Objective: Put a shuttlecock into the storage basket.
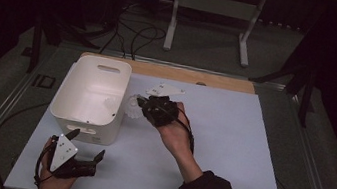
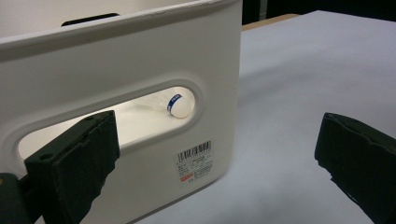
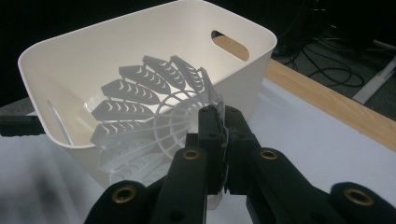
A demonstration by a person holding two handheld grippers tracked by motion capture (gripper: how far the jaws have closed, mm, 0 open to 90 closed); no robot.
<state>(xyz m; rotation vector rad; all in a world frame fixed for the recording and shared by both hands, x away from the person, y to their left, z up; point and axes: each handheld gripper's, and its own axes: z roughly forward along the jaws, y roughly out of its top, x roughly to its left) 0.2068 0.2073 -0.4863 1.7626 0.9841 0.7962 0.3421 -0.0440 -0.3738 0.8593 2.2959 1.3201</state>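
Shuttlecock (image 3: 144,116) skirt's near edge hidden between right tool (image 3: 223,140) pads

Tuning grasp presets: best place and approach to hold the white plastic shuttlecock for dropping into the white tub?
Grip the white plastic shuttlecock at the edge of its lattice skirt, as the right gripper does now: thin wall, fits shut jaws. Come from the side away from the white plastic tub, so the skirt leads toward the rim.

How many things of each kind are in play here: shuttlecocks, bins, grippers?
Shuttlecocks: 2, one clamped by its skirt in the right gripper, one inside the bin.
White bins: 1.
Grippers: 2, counting the open left gripper.
Total: 5.
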